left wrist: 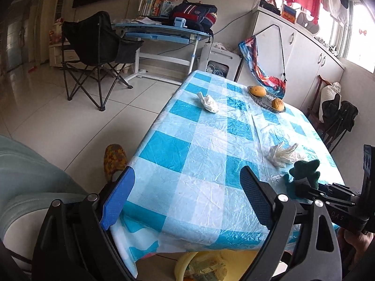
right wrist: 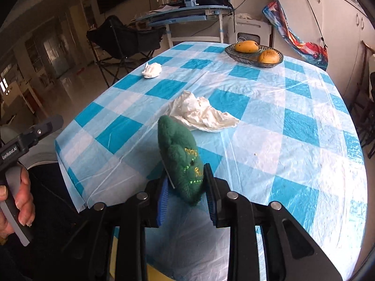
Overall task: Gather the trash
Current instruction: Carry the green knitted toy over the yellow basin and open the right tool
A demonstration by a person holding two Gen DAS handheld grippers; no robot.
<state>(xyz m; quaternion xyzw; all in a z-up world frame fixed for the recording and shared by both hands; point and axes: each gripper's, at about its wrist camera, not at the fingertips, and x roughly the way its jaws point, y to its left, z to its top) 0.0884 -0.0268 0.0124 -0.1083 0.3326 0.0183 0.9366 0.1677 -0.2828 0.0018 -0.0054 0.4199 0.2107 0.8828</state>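
My right gripper [right wrist: 186, 194] is shut on a green fuzzy cloth item [right wrist: 180, 157] and holds it over the near edge of the blue-and-white checked table [right wrist: 293, 145]; it also shows in the left wrist view [left wrist: 304, 173]. A crumpled white tissue [right wrist: 201, 113] lies just beyond it, seen in the left wrist view [left wrist: 282, 155] too. A second crumpled tissue [right wrist: 152, 69] lies near the far left edge, and shows in the left wrist view [left wrist: 208, 103]. My left gripper [left wrist: 187, 199] is open and empty above the table's near corner.
A glass dish [right wrist: 236, 53] with two mangoes stands at the far end of the table. A yellow bin [left wrist: 185, 264] sits on the floor under the near edge. A folding chair [left wrist: 93, 53], a blue desk [left wrist: 164, 30] and white cabinets [left wrist: 304, 53] stand beyond.
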